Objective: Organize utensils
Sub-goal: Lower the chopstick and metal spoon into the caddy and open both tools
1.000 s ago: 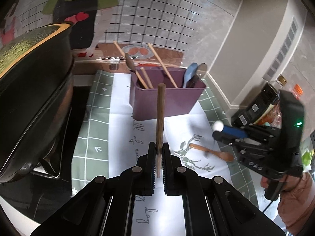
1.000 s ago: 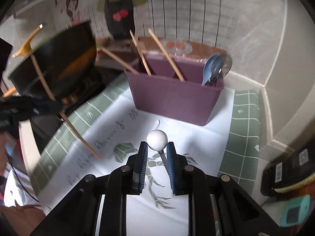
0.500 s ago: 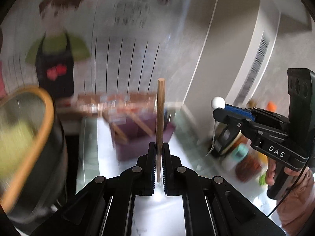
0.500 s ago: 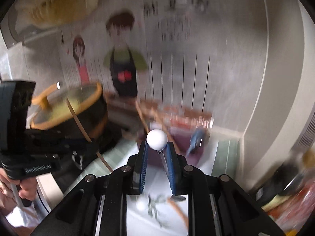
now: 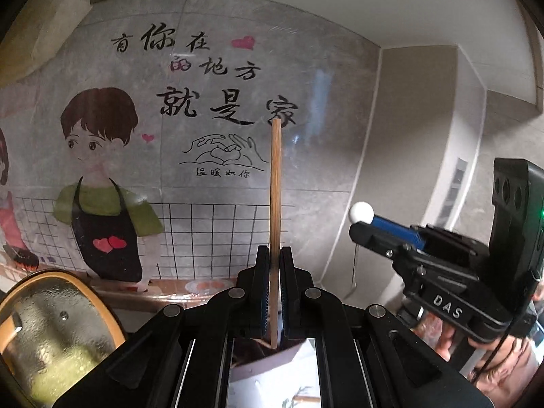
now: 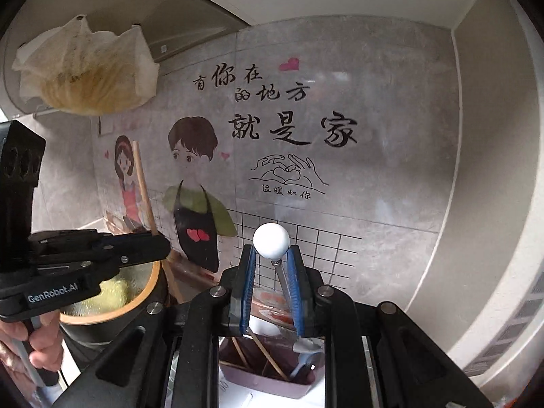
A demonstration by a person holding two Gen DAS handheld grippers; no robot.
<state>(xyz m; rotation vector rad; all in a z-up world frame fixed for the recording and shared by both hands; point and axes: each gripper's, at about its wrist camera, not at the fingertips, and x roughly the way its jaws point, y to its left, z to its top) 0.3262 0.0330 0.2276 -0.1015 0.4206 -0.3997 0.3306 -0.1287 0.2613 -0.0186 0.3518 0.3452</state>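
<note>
Left claw: closed on a wooden chopstick, held upright, tip toward the wall. Right claw: closed on the thin metal stem of a white-knobbed utensil, knob uppermost; what sort of utensil cannot be told.

Purple organizer: below and ahead of the right claw, already holding chopsticks and a blue spoon.

Step in hand, judged: carrying both pieces to the organizer. Done well: lower each end-first over a compartment of like items, release only once inside.

Views: left shows the right claw side-on with its knob; right alone shows the organizer's compartments, plus the black pot at left.
</note>
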